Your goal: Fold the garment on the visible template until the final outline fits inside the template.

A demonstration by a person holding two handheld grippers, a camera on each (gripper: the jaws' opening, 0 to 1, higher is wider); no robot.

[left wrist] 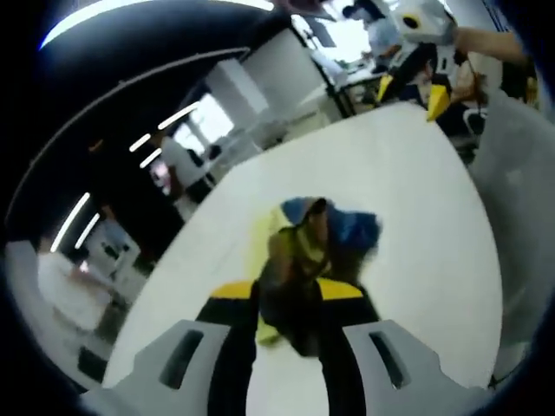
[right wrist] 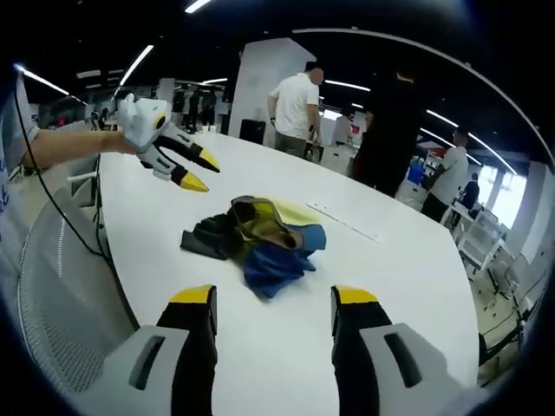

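White tabletop [right wrist: 390, 286], large and rounded, carries a crumpled garment [right wrist: 260, 238] near its middle. Garment is a bunched heap: dark part on one side, olive-brown and yellow in the centre, blue at the other end. Not folded, outline irregular. A yellow flat piece [right wrist: 299, 212] peeks out beneath the heap on its far side, touching it; cannot tell if that is the template.

Right gripper [right wrist: 270, 299] hovers above the tabletop on the near side of the garment, jaws wide apart, nothing between them, yellow tips clear of the cloth.

Left gripper [right wrist: 192, 170] in the right gripper view is held in the air beyond the heap, well apart from it, jaws spread, empty. In the left gripper view its own jaws stand apart with the garment [left wrist: 325, 234] seen through the gap, blurred; contact cannot be told. Right gripper [left wrist: 416, 78] appears far across the tabletop there.

People [right wrist: 295, 104] stand behind the tabletop.
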